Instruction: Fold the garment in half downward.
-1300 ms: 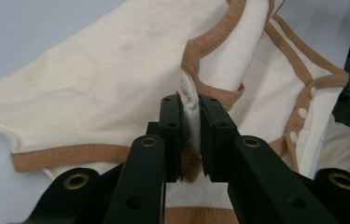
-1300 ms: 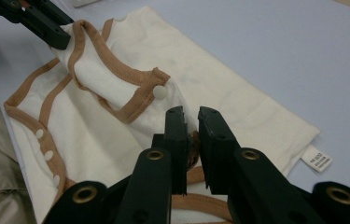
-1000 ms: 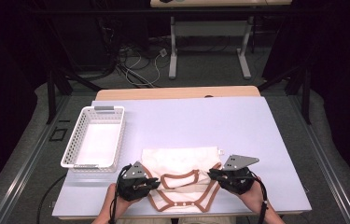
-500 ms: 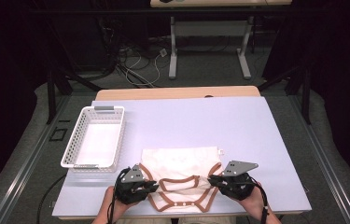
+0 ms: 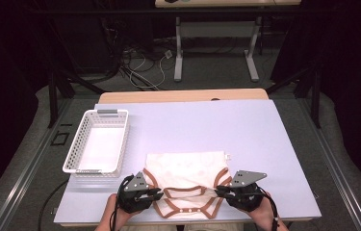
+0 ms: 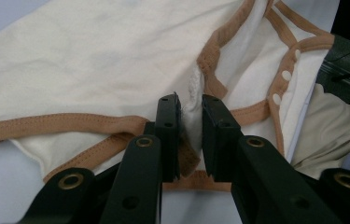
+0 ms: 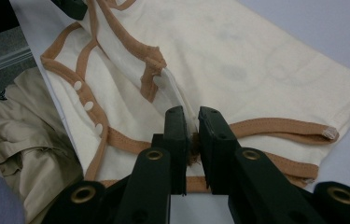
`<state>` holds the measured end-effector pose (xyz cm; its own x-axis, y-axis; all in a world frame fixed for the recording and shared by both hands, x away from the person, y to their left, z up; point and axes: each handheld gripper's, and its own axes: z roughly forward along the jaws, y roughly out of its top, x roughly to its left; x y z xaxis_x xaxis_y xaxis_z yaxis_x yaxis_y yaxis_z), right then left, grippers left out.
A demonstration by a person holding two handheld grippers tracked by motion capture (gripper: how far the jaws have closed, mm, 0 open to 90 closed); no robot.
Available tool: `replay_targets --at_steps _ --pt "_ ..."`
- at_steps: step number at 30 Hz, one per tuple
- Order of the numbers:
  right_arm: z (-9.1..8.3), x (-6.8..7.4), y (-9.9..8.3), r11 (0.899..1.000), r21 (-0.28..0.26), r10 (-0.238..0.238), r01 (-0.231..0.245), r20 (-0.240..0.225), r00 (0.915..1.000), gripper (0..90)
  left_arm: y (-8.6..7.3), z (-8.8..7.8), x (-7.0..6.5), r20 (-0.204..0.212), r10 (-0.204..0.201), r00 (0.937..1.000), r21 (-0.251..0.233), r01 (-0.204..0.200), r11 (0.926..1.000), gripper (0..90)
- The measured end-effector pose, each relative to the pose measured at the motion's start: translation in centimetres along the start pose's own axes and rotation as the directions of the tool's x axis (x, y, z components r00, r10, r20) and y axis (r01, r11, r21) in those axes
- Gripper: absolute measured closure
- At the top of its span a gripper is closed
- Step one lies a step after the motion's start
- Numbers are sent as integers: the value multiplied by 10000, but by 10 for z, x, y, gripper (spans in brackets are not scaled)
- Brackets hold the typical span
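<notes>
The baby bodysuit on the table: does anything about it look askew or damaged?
No damage shows. The bodysuit lies folded near the table's front edge, its cream cloth lightly creased. The left claw and right claw each pinch a fold beside the brown trim.

High view overlooks table (image 5: pixel 245 139); gripper views share bodysuit (image 6: pixel 93 60) close-up.

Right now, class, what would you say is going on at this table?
A person is handling a cream baby bodysuit with brown trim, lying at the near edge of the table. The left hand-held gripper pinches a fold of cloth on one side, and the right hand-held gripper pinches the other side. A white basket sits to the left with nothing visible in it. The bodysuit lies partly folded, its snaps facing the person.
</notes>
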<state>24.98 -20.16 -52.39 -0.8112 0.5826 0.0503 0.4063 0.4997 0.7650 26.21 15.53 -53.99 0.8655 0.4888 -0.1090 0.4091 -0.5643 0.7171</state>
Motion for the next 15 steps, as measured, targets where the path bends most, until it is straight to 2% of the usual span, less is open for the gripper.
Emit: replay_targets --at_steps 1,2,3,7,9,12,14,15 --pt "0 0 0 10000 -18 -66 66 2 10000 815 -1 1 -1 -44 -34 10000 -129 33 9999 781" --pt "0 0 -1 10000 1 -93 93 -9 10000 815 -1 1 -1 60 -81 9999 -43 81 10000 781" --pt "0 1 -2 10000 -12 -72 72 -36 10000 815 -2 1 -1 -50 -12 10000 -88 11 10000 781" --pt "-1 2 -3 10000 -13 -76 76 -84 9999 815 -3 1 -1 -54 -23 10000 -80 23 10000 779" --pt "-2 2 -4 9999 -71 -73 72 -103 9999 815 -4 1 -2 32 -111 9999 -67 111 9999 778" --pt "-2 2 -5 9999 -30 -128 128 -182 9998 814 -5 1 -2 35 -36 10000 -24 36 10000 774" --pt "-2 2 -6 9998 -89 -189 186 -260 9995 813 -5 -1 -3 247 -101 9996 143 97 9999 764" --pt "-2 3 -7 9998 -61 -183 181 -280 9994 813 -6 0 -3 255 -123 9996 6 123 9999 753"
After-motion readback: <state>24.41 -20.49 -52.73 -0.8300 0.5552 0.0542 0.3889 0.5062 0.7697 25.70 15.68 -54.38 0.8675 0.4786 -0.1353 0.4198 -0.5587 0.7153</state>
